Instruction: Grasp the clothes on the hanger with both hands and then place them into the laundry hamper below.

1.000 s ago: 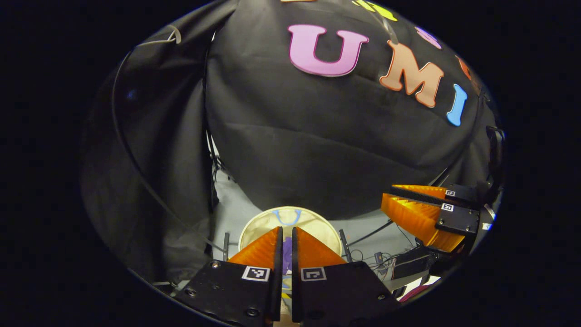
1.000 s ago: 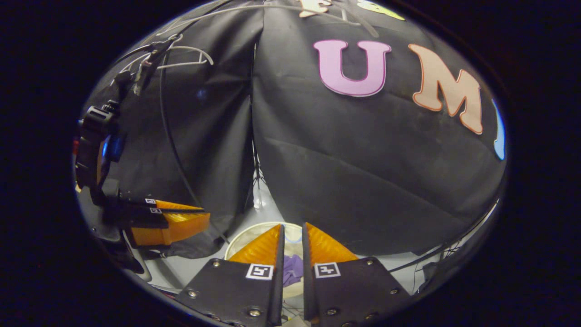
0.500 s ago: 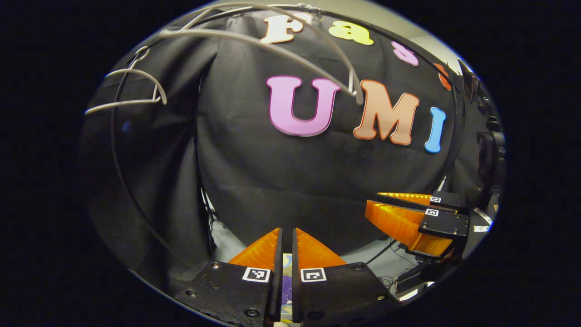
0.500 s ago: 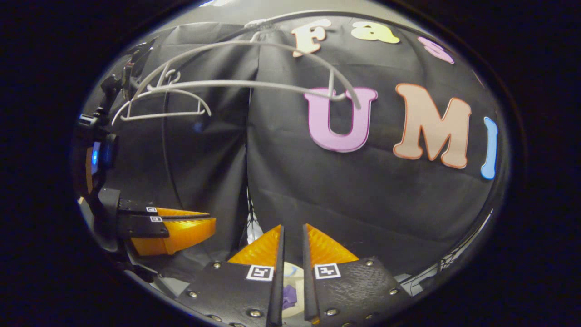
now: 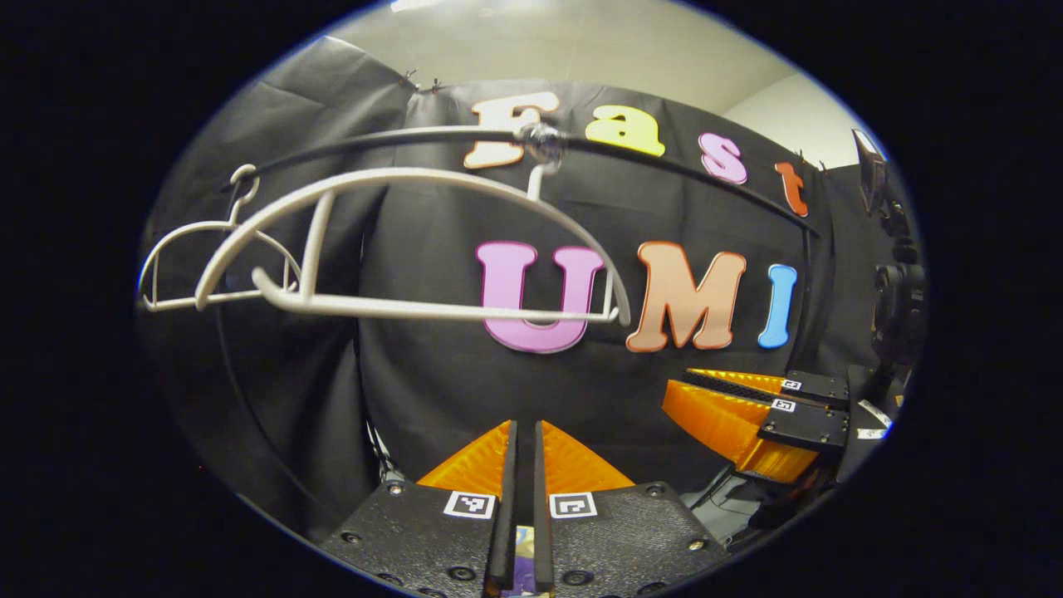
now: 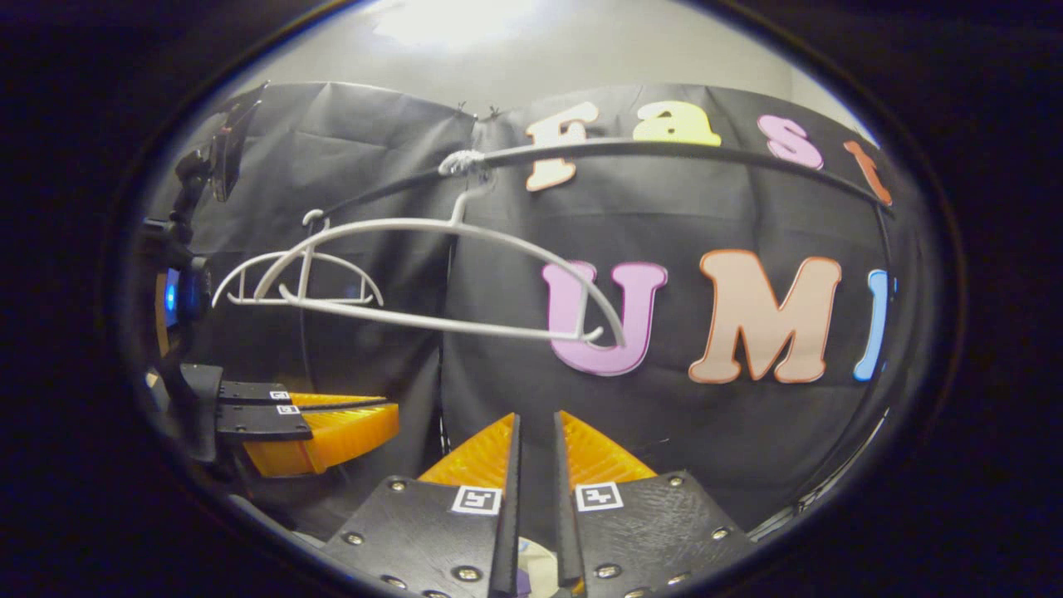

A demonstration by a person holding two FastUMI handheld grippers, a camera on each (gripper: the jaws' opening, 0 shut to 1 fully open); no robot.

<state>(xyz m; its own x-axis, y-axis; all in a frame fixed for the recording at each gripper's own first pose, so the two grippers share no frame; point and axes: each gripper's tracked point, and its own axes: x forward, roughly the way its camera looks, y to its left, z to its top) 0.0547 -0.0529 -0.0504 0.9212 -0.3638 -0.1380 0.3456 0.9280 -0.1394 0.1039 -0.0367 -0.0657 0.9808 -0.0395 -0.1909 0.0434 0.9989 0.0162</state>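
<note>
Two bare white hangers hang from a black rail [image 5: 681,170]: a near one [image 5: 415,311] and a farther one [image 5: 174,249] to its left. The right gripper view shows the same rail [image 6: 664,149], near hanger [image 6: 465,232] and far hanger [image 6: 332,266]. No clothes are on either hanger. My left gripper [image 5: 521,423] is shut on nothing and points at the wall below the near hanger. My right gripper [image 6: 536,415] is also shut and empty. Each shows in the other's view: the right gripper [image 5: 668,390] and the left gripper [image 6: 390,407]. A pale sliver of the hamper [image 6: 538,569] shows low between the right fingers.
Black cloth walls close the booth behind and to the left. A dark camera mount [image 5: 893,291] stands at the right edge, and another mount [image 6: 178,282] stands at the left above my left gripper. A pale ceiling lies above the rail.
Both views have swung up from the hamper with purple cloth in it to the rail and bare hangers. The hamper has dropped almost out of sight. Both grippers stayed shut.
</note>
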